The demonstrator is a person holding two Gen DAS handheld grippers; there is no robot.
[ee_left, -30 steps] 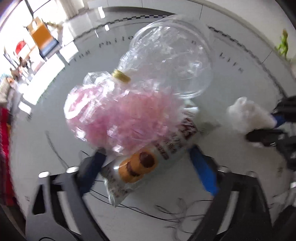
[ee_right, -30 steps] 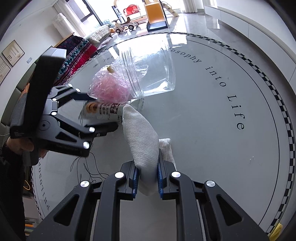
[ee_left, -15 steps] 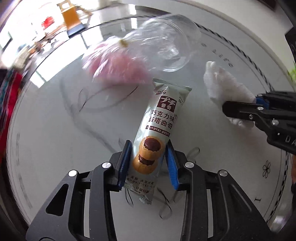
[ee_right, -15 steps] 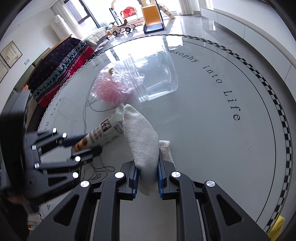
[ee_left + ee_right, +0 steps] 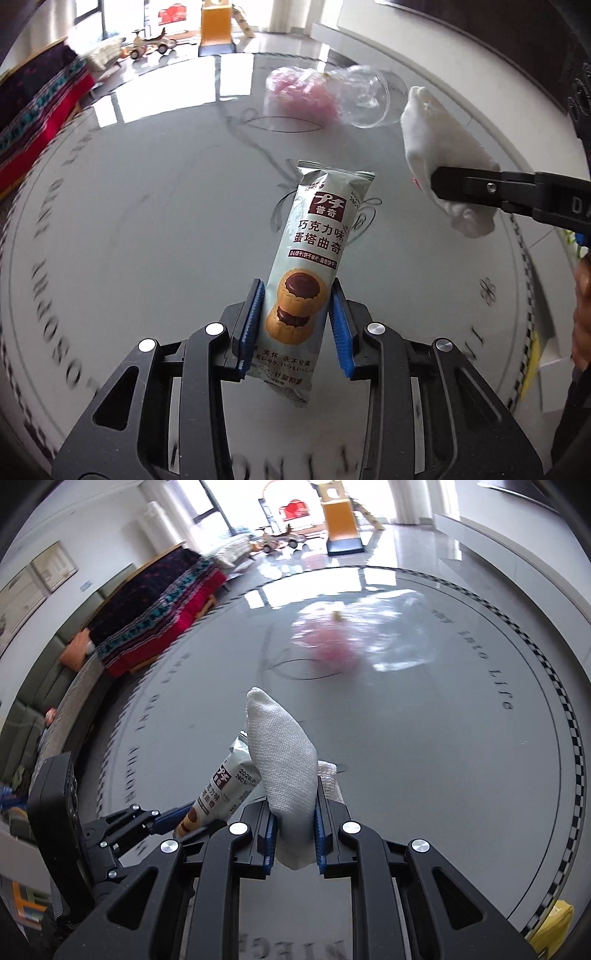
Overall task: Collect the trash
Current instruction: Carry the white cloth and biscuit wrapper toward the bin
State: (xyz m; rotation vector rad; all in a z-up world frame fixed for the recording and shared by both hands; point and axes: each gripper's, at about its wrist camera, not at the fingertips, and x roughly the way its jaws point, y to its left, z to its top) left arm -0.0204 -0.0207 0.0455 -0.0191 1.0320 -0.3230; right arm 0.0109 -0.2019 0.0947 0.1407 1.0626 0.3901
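My left gripper point(image 5: 297, 325) is shut on a grey-green cookie wrapper point(image 5: 314, 251) and holds it upright above the round table point(image 5: 147, 221). The wrapper also shows in the right wrist view point(image 5: 225, 786), beside my right gripper. My right gripper point(image 5: 294, 834) is shut on a crumpled white cloth point(image 5: 284, 757), lifted off the table; it also shows in the left wrist view point(image 5: 439, 147). A pink-filled clear bag point(image 5: 303, 96) and a clear plastic jar point(image 5: 365, 99) lie at the far side of the table.
The table is grey glass with printed lettering and a checkered rim point(image 5: 569, 731). A sofa with a patterned blanket point(image 5: 155, 605) stands beyond it at the left. A yellow object point(image 5: 554, 930) lies at the table's right edge.
My left gripper closed on the cookie wrapper, pulled it from under the pink bag and lifted it back. My right gripper rose and drew back with the cloth.
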